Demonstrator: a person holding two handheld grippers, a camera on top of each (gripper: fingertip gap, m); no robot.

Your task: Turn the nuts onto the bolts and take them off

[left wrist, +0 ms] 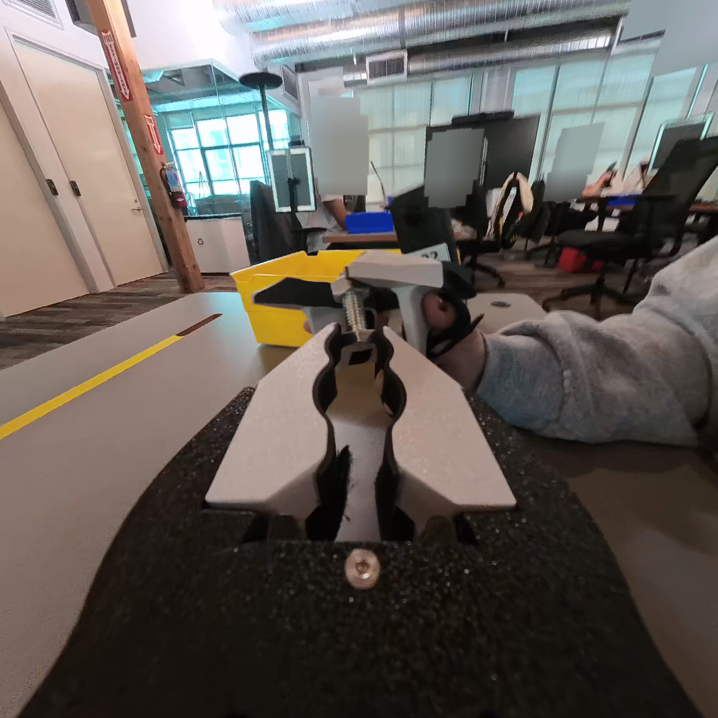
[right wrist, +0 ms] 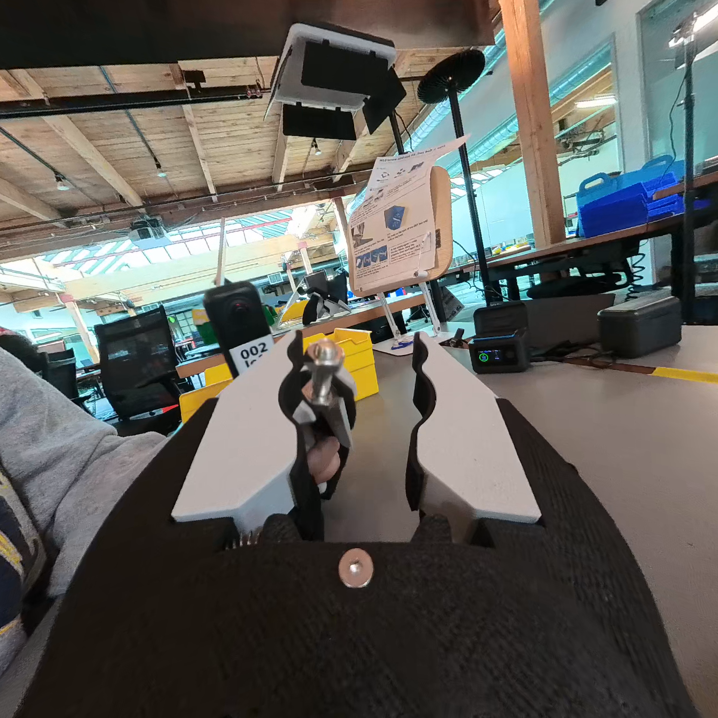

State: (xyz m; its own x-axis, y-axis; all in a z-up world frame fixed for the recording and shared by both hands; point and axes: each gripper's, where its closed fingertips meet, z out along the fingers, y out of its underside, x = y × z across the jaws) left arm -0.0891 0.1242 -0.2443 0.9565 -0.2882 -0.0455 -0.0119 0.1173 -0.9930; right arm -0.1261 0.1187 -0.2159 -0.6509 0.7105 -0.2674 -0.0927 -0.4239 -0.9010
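My left gripper (left wrist: 359, 342) is shut on the head of a silver bolt (left wrist: 354, 311) and holds it upright above the table. A hex nut (left wrist: 342, 288) sits at the bolt's upper end. My right gripper (right wrist: 356, 342) is open, and its jaws stand on either side of the nut (right wrist: 324, 351). The nut is close to its left finger (right wrist: 252, 419) and well apart from the right one. The right gripper also shows in the left wrist view (left wrist: 344, 285), over the bolt. In the right wrist view the bolt (right wrist: 316, 379) stands in the left gripper's fingertips (right wrist: 344, 421).
A yellow bin (left wrist: 272, 311) stands just behind the bolt on the grey table (left wrist: 116, 447), which has a yellow tape line (left wrist: 89, 384). A clipboard stand (right wrist: 400, 233), a small black charger case (right wrist: 499, 349) and a dark case (right wrist: 637, 330) stand at the right. A grey sleeve (left wrist: 582, 369) reaches in. Spacing between my two grippers at the tips: around 4 cm.
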